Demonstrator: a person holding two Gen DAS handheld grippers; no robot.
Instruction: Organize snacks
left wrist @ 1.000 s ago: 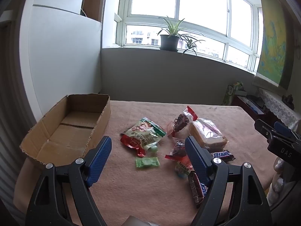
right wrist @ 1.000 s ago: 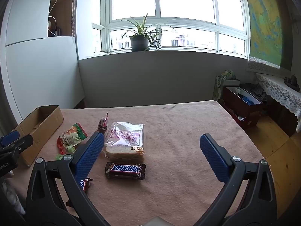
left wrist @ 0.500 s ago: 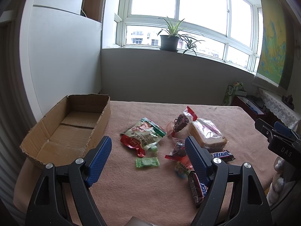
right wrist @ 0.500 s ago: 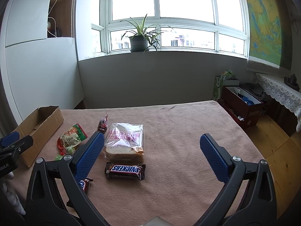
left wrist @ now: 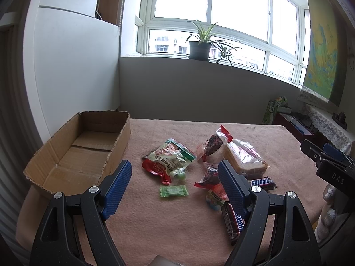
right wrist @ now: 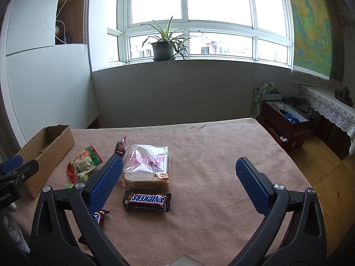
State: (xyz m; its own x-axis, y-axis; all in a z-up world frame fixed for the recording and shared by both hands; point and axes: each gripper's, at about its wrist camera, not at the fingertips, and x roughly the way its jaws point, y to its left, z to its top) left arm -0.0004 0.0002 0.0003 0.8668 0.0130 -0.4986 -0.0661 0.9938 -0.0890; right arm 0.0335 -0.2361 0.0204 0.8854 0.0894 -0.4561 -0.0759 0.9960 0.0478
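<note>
Snacks lie scattered on a pink-covered table [left wrist: 155, 221]. An open, empty cardboard box [left wrist: 73, 155] sits at the left; it also shows in the right wrist view [right wrist: 51, 146]. A green-red snack pouch [left wrist: 168, 157], a green candy [left wrist: 173, 191], a bagged sandwich [left wrist: 244, 157] and Snickers bars [left wrist: 263, 182] lie in the middle. My left gripper [left wrist: 175, 177] is open and empty above the candy area. My right gripper [right wrist: 177, 170] is open and empty above a Snickers bar [right wrist: 147, 200] and the sandwich [right wrist: 147, 166].
A red-wrapped cake [left wrist: 213, 143] and small wrapped sweets [left wrist: 215, 197] lie between pouch and sandwich. A second Snickers [left wrist: 231, 221] lies near the table's front edge. A potted plant [right wrist: 164, 46] stands on the windowsill. Boxes [right wrist: 286, 122] stand on the floor at right.
</note>
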